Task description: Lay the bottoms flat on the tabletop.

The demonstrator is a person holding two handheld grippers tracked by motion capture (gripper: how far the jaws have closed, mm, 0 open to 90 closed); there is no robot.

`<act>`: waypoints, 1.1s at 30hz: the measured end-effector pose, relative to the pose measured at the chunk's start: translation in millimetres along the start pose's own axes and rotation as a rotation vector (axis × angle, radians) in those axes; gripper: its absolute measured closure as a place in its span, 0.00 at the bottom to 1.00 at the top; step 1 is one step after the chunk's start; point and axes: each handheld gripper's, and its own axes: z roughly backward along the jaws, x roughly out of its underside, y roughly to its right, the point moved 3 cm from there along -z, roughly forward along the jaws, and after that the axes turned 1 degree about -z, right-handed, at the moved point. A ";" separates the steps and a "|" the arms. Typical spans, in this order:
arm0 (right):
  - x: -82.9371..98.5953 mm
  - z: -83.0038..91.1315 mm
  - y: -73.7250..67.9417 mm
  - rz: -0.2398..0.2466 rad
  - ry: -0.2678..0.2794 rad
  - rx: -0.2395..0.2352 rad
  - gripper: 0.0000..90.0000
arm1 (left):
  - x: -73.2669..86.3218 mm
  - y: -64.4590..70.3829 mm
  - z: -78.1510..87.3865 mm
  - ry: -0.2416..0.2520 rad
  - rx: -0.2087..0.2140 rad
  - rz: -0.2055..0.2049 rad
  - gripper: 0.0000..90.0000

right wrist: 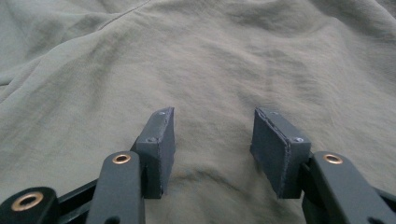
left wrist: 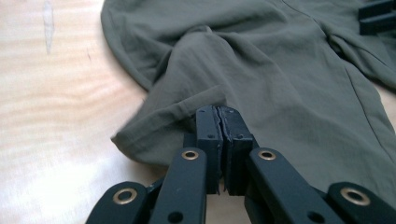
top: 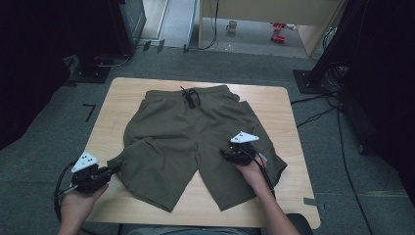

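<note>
My left gripper (left wrist: 219, 122) nearest me, jaws clamped on hem corner of olive-green fabric shorts (top: 191, 142), at their left leg's outer edge. My right gripper (right wrist: 212, 140) over right leg, jaws apart, cloth between but ungripped. Shorts lie flat on pale wooden table (top: 288, 122), waistband with dark drawstring (top: 190, 97) farthest from me.

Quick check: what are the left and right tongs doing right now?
Left tongs: closed, pinching the hem of the shorts at the leg's outer corner.
Right tongs: open, holding nothing, over the fabric of the other leg.
</note>
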 end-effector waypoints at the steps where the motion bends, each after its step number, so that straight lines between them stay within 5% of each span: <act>1: 0.0 0.0 0.0 0.000 0.000 0.000 0.55 | 4.0 1.8 2.5 -0.004 0.010 0.009 0.98; 13: 0.3 0.4 -0.2 -0.002 -0.002 0.002 0.55 | 21.6 20.5 19.7 -0.039 -0.011 -0.027 0.97; 16: 0.3 0.4 -0.2 -0.002 -0.002 0.002 0.55 | 19.9 21.0 23.2 -0.006 -0.016 -0.024 0.86; 20: 0.3 0.4 -0.1 -0.002 -0.001 0.002 0.55 | 13.2 9.6 25.8 0.050 -0.022 0.042 0.81; 33: 0.4 0.5 -0.1 -0.002 -0.003 0.002 0.55 | -24.7 -24.5 -10.6 0.065 -0.111 -0.003 0.85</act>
